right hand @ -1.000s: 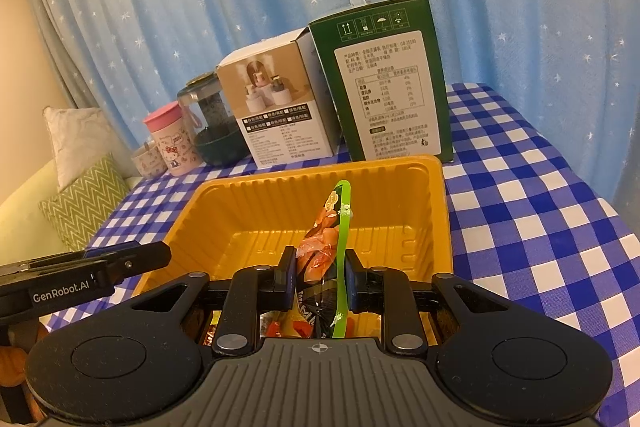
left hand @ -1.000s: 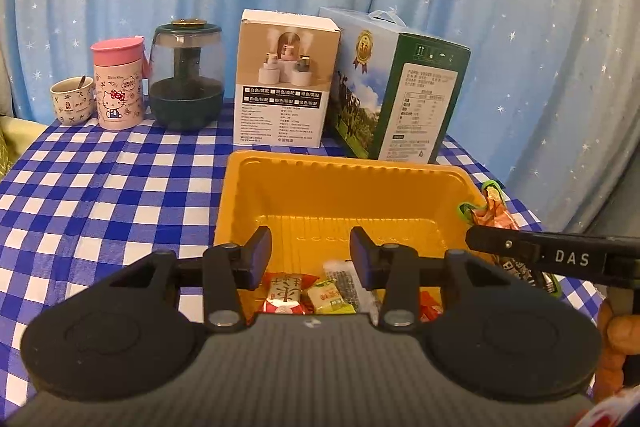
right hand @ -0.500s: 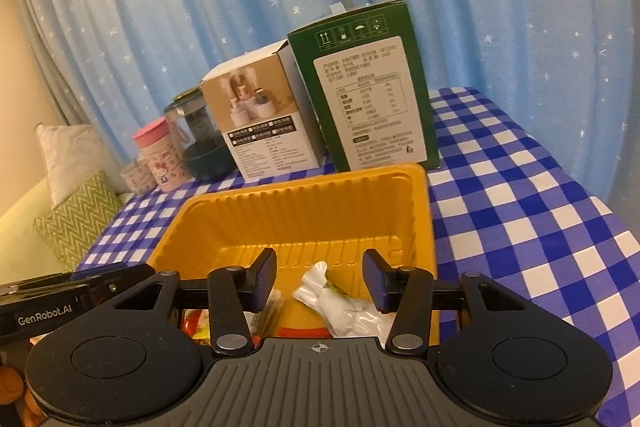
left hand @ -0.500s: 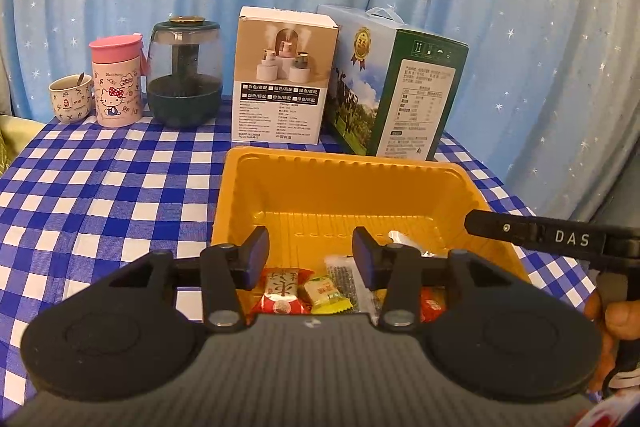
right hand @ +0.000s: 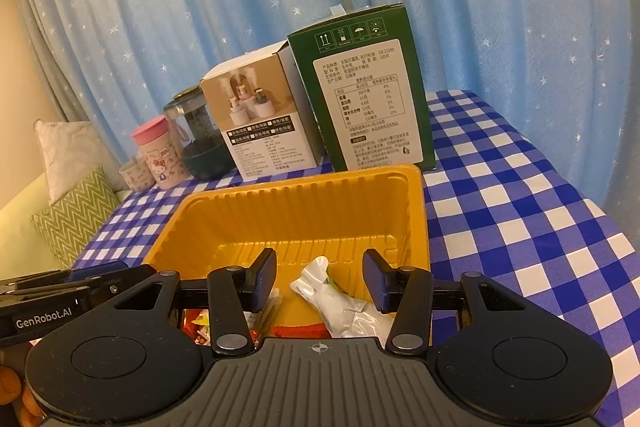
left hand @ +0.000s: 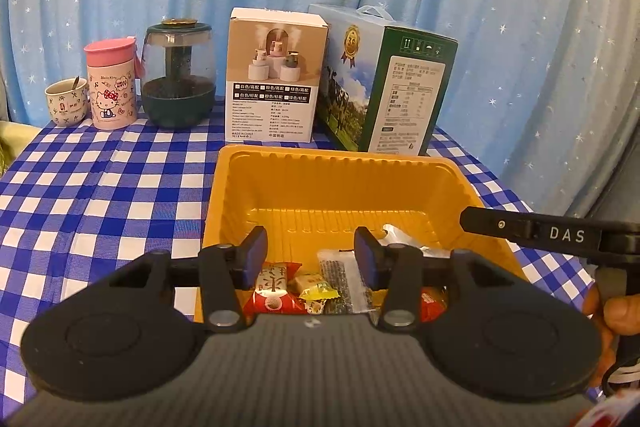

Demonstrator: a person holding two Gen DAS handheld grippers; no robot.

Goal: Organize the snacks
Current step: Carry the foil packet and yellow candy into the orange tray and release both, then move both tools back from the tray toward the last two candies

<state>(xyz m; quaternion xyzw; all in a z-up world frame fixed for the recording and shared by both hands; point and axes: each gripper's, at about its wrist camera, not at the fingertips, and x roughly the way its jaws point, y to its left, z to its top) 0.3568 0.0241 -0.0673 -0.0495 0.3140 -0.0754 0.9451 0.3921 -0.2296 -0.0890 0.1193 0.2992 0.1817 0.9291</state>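
An orange plastic tray (left hand: 336, 163) (right hand: 304, 211) sits on the blue checked tablecloth. In its near end lie several snacks: a red packet (left hand: 272, 291), a small yellow candy (left hand: 318, 289), a dark clear-wrapped bar (left hand: 340, 279). A silvery snack bag (right hand: 340, 303) lies in the tray's near right part, also showing in the left wrist view (left hand: 396, 235). My left gripper (left hand: 310, 257) is open and empty above the tray's near edge. My right gripper (right hand: 320, 279) is open and empty just above the silvery bag.
Behind the tray stand a white box (left hand: 274, 81), a green and blue carton (left hand: 384, 87), a dark green jar (left hand: 178, 75), a pink Hello Kitty cup (left hand: 112, 85) and a small mug (left hand: 66, 101). Cushions (right hand: 72, 215) lie left of the table. A blue starred curtain hangs behind.
My right gripper was shut on a snack bag over the tray; it opened and the bag now lies in the tray. The left gripper stayed open and nearly still.
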